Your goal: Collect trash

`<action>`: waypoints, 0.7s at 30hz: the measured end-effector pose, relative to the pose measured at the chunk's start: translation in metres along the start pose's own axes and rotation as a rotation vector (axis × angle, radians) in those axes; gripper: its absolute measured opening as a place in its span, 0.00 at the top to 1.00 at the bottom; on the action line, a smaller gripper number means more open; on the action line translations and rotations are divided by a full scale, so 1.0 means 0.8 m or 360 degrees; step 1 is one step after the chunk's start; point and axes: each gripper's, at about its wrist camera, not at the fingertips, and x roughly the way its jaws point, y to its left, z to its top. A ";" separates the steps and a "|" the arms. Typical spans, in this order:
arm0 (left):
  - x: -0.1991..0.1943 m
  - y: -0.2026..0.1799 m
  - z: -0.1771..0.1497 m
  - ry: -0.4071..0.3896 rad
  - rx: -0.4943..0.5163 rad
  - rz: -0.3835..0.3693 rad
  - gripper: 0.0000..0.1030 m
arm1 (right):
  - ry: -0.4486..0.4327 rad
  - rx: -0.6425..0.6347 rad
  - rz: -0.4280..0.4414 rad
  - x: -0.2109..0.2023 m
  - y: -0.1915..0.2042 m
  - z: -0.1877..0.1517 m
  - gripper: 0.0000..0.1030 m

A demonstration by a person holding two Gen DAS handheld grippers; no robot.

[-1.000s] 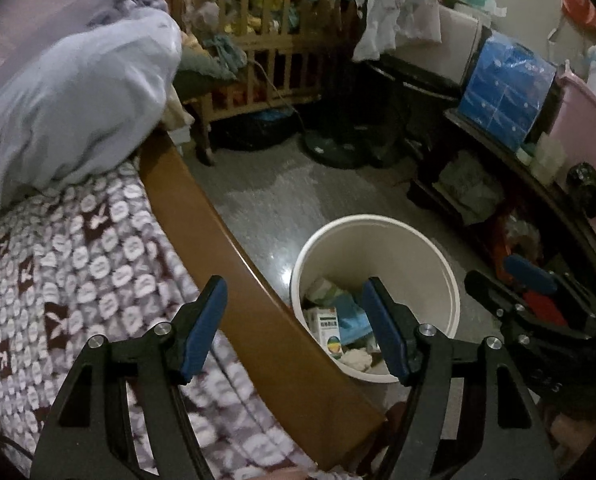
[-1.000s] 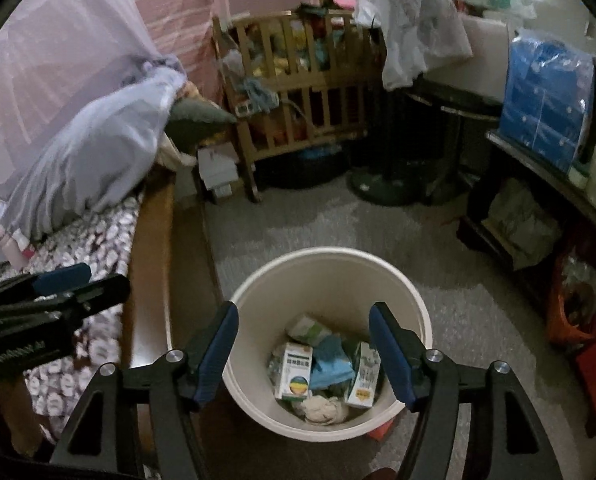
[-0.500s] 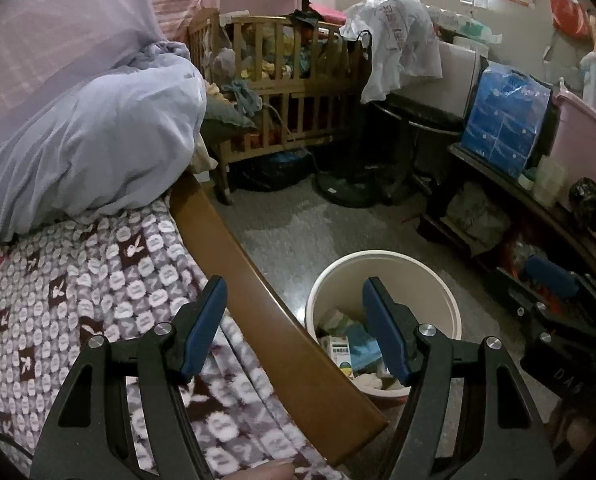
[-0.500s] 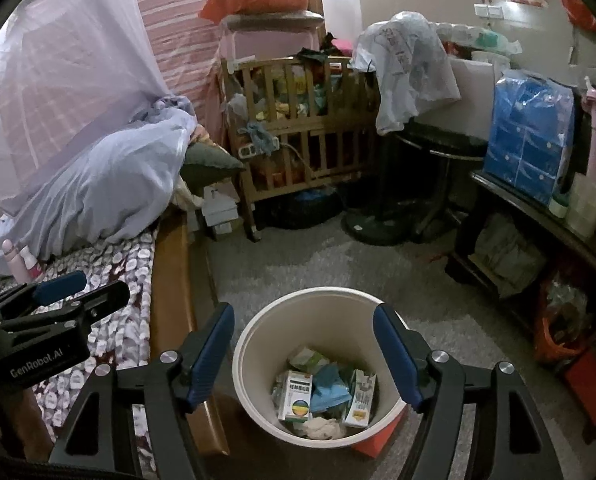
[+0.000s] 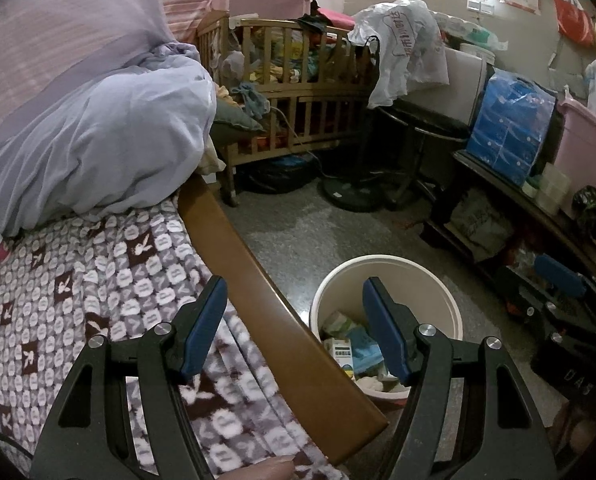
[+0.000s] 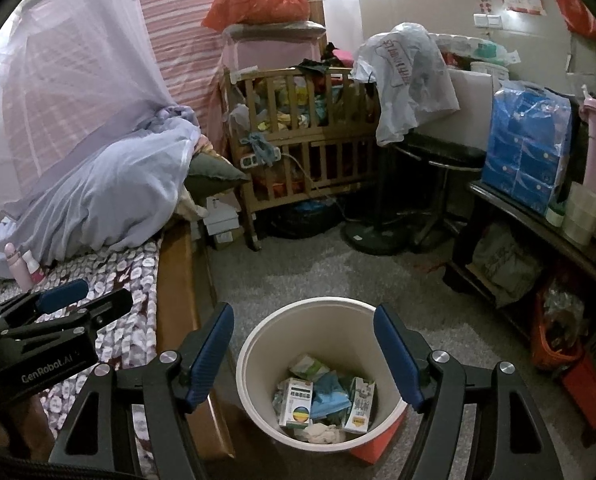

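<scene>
While you hold both tools above the bedside, your left gripper [image 5: 291,322] is spread wide with nothing between its blue pads, poised over the wooden bed rail [image 5: 257,292] and patterned blanket [image 5: 77,292]. Your right gripper [image 6: 304,350] is also spread and empty, directly above the cream trash bucket [image 6: 257,344] on the floor just beside the bed's edge. Inside the bucket lie small cartons [image 6: 295,402], blue scraps [image 6: 330,396] and a crumpled white tissue [image 6: 324,434]

bin [image 5: 450,304] partly behind bed rail [image 5: 257,280]
</scene>
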 end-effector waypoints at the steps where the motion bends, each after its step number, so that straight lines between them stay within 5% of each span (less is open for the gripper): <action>1: 0.000 0.000 0.000 -0.0001 0.0001 -0.0001 0.33 | 0.0001 -0.0001 0.0000 0.000 0.000 0.000 0.32; 21: -0.002 0.005 0.001 -0.0003 -0.0006 0.0017 0.33 | 0.0025 -0.0019 0.0006 0.005 0.006 0.001 0.31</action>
